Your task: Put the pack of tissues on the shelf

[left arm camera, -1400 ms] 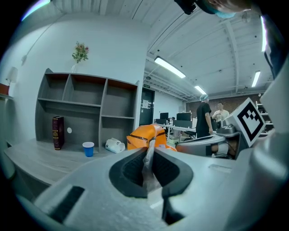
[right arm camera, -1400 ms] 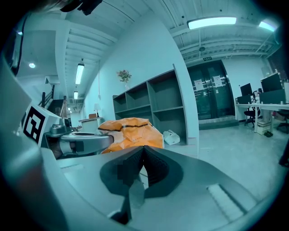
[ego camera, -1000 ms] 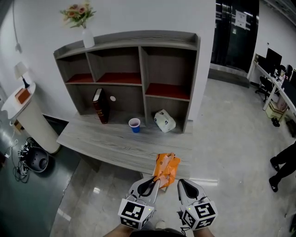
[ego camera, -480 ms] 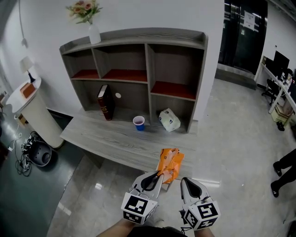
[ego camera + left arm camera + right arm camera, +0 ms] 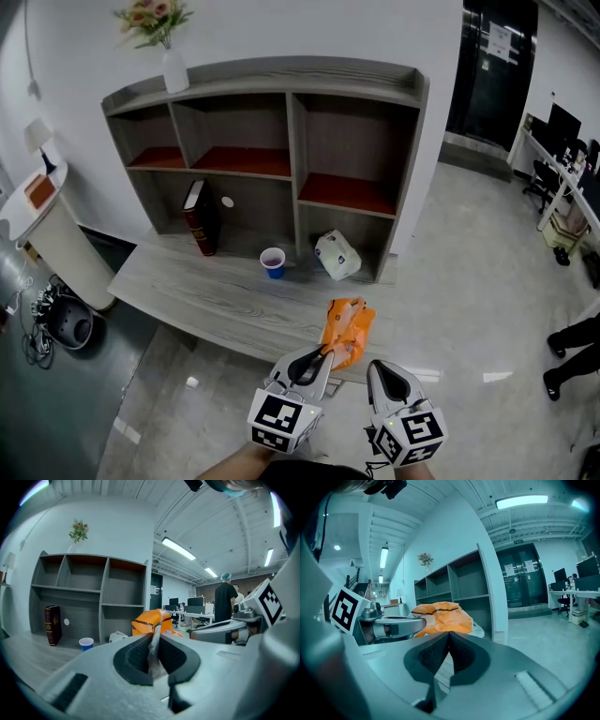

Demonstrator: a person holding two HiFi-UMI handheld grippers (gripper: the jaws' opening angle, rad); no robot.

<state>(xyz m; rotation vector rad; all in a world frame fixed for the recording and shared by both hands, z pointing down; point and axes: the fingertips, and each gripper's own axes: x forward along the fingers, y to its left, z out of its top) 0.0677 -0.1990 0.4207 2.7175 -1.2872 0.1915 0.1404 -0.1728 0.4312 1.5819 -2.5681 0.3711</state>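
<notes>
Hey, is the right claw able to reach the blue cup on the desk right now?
Probably not directly. The right claw is shut and empty, but the orange tissue pack held by the left claw sits between it and the blue cup, far back by the shelf.

The pack of tissues point(image 5: 345, 330), orange and a little crumpled in its soft plastic wrap, is being held in the air. Its thin clear edge is being pinched between the closed jaws of the left gripper point(image 5: 322, 356). The pack is being held in front of the shelf point(image 5: 293, 178), well apart from it. The shelf, grey with reddish boards, is being seen standing upright.
</notes>
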